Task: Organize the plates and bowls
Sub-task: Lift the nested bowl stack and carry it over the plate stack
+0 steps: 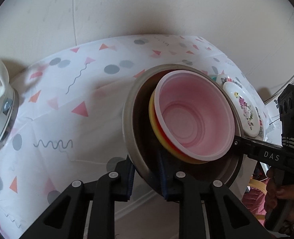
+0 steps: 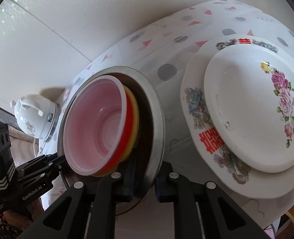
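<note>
steel bowl [image 1: 139,131] with pink bowl [image 1: 192,117] nested inside, centre frame, rim pinched by left gripper [image 1: 147,177] and right gripper [image 2: 144,181]; uneven lift risks tipping stack onto plates [image 2: 246,119] at right

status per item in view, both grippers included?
left gripper: shut on metal bowl rim
right gripper: shut on opposite rim
metal bowl: gripped on both sides, holds nested bowls
pink bowl: nested on top, empty
red bowl: under pink
yellow bowl: under red
small floral plate: stacked on large plate
kettle: upright on table
</note>
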{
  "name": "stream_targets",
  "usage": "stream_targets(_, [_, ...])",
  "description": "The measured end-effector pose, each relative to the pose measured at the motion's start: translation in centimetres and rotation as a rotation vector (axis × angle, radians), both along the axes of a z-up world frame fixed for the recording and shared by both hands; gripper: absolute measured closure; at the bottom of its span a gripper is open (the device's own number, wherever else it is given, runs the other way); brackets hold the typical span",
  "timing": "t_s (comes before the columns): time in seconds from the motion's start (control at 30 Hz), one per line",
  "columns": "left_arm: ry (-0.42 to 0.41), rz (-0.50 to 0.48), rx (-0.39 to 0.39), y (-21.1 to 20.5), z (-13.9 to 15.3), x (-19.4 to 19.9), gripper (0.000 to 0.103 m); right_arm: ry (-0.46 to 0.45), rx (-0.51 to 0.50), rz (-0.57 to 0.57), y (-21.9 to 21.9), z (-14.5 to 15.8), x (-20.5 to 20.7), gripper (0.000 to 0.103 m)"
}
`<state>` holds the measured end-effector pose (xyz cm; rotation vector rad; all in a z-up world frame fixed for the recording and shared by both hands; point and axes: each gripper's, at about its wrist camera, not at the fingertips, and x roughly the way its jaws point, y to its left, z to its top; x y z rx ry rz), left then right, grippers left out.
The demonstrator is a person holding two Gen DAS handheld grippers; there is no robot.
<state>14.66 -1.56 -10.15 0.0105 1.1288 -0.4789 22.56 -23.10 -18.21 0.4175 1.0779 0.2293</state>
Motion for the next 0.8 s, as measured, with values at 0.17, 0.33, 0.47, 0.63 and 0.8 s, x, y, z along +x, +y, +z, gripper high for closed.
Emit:
stream_targets(0.17, [-0.032,-0.022,-0.006,-0.8,1.4,-0.1,0.081,-0.031,0.001,-0.022,-0.6,1.3,-0.6,0.088])
stream_targets(0.33, [-0.071,-0.052,-0.015,-2.1,3.0,-0.1,0.081,-0.059,0.008,-0.057,-1.9,2.8,-1.4,0.088])
stream_targets(0.47, [-0.086,-0.084,-0.022,-3.5,3.7,0.2,0.081,-0.073,0.006,-0.092,-3.3,3.9,-1.9,0.088])
stream_targets(0.63, [-0.094,-0.128,-0.034,-6.2,4.5,0.7,0.081,-0.091,0.006,-0.140,-5.6,5.0,-2.7,0.088])
stream_targets(0.8, [-0.085,-0.165,-0.040,-8.7,4.7,1.1,0.081,-0.097,0.008,-0.190,-8.0,5.6,-3.3,0.088])
